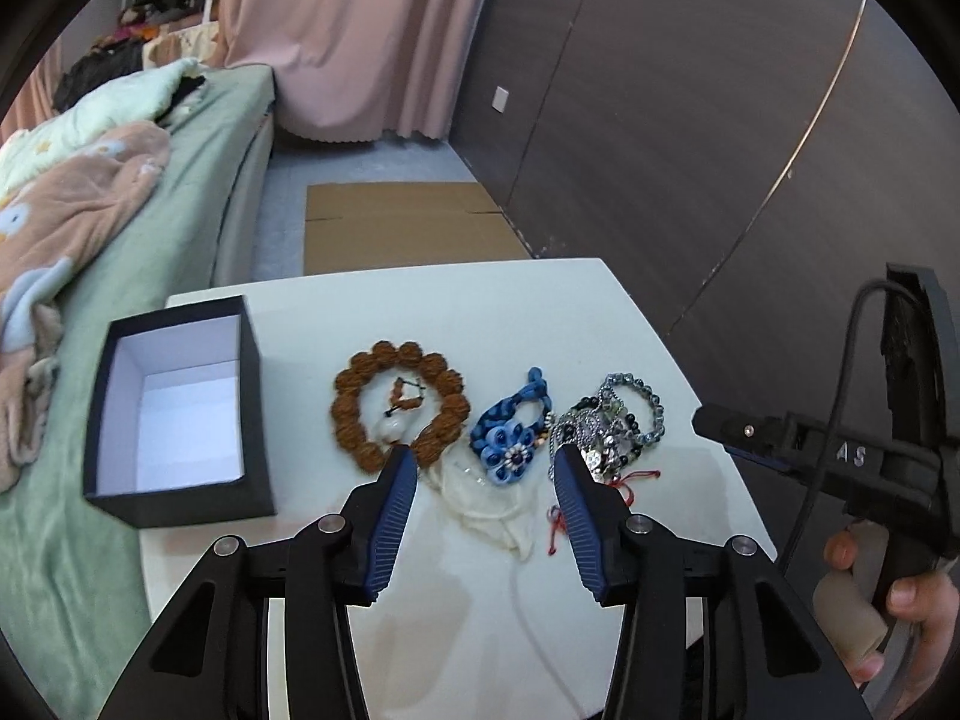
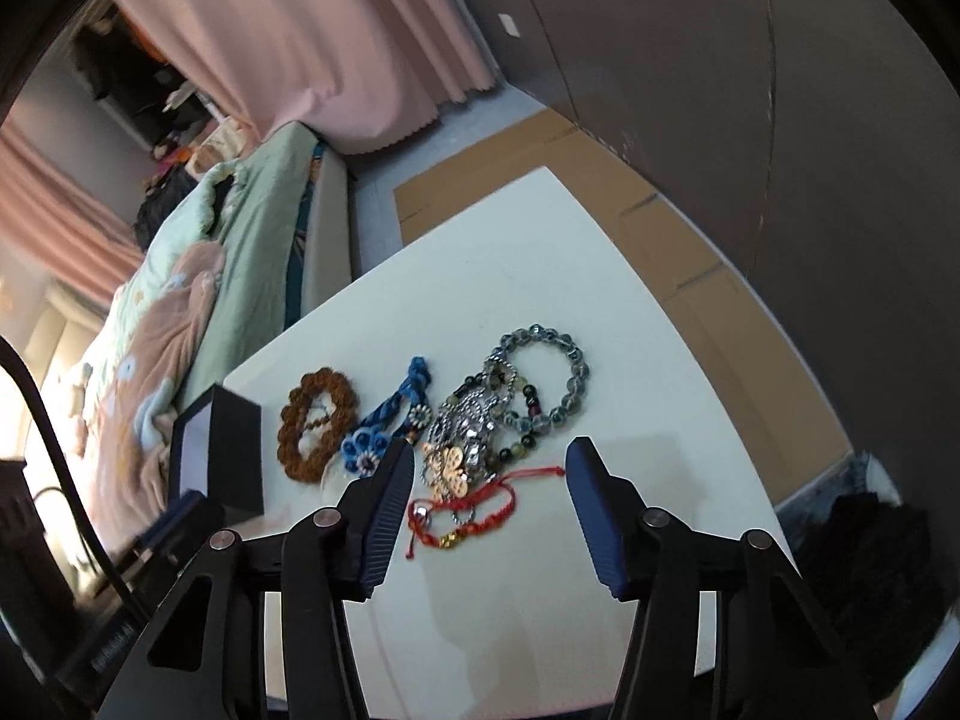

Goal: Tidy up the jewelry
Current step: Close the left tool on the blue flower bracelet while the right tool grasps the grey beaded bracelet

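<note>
While both tools hover above the white table [image 1: 492, 300], I see my left gripper [image 1: 485, 465] spread wide with nothing between its fingers, and my right gripper [image 2: 489, 459] equally agape — empty too. Jewelry lies in a row: brown bead bracelet [image 1: 399, 405], blue woven flower bracelet [image 1: 510, 429], a tangled silvery heap [image 2: 474, 426] — perhaps chains — and a red cord bracelet [image 2: 474, 507]. An open black box [image 1: 174, 408] sits left of them.

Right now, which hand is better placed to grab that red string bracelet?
Probably the right. Its open tool points straight at the red string bracelet, lying just ahead. The left tool, also open, faces the blue flower piece instead.
</note>
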`<state>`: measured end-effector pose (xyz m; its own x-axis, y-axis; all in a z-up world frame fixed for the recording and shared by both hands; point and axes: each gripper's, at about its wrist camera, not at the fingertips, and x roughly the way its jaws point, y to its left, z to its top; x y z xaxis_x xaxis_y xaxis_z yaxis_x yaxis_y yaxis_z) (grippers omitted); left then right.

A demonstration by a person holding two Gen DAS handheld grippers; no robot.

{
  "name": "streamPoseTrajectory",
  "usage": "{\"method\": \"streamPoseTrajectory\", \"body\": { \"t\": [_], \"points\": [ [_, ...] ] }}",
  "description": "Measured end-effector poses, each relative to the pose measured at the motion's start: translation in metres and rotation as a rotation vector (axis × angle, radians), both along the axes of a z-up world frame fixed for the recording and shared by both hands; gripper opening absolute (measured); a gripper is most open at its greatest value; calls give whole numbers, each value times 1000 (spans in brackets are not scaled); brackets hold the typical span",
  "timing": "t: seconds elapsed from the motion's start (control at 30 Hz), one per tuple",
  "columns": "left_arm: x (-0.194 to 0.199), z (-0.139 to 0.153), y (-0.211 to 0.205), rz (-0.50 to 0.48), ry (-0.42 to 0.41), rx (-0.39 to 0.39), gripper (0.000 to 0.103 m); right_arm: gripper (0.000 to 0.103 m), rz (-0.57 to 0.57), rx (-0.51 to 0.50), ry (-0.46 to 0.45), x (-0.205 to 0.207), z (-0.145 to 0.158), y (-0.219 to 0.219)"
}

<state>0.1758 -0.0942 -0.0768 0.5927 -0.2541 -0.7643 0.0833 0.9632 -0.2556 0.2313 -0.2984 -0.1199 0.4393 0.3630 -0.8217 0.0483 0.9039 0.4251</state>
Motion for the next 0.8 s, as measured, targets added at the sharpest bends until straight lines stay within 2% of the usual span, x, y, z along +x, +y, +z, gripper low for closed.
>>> {"method": "streamPoseTrajectory", "body": {
  "t": [0.13, 0.3, 0.4, 0.53, 0.67, 0.73, 0.8],
  "points": [
    [12, -6, -11, -24, 15, -1, 49, 49, -33, 43, 55, 18, -9, -8],
    [25, -22, -27, -59, 47, 23, 49, 48, -45, 97, 58, 26, -20, -15],
    [34, -32, -36, -75, 72, 32, 49, 48, -24, 118, 97, 29, -34, -16],
    [41, -44, -46, -88, 94, 61, 49, 48, -58, 170, 137, 33, -46, -26],
    [48, -55, -49, -81, 113, 82, 49, 47, -88, 125, 141, 37, -50, -28],
    [50, -59, -49, -76, 115, 95, 49, 38, -88, 123, 152, 40, -54, -26],
    [51, -63, -50, -69, 118, 113, 49, 38, -90, 93, 159, 42, -56, -24]
  ]
}}
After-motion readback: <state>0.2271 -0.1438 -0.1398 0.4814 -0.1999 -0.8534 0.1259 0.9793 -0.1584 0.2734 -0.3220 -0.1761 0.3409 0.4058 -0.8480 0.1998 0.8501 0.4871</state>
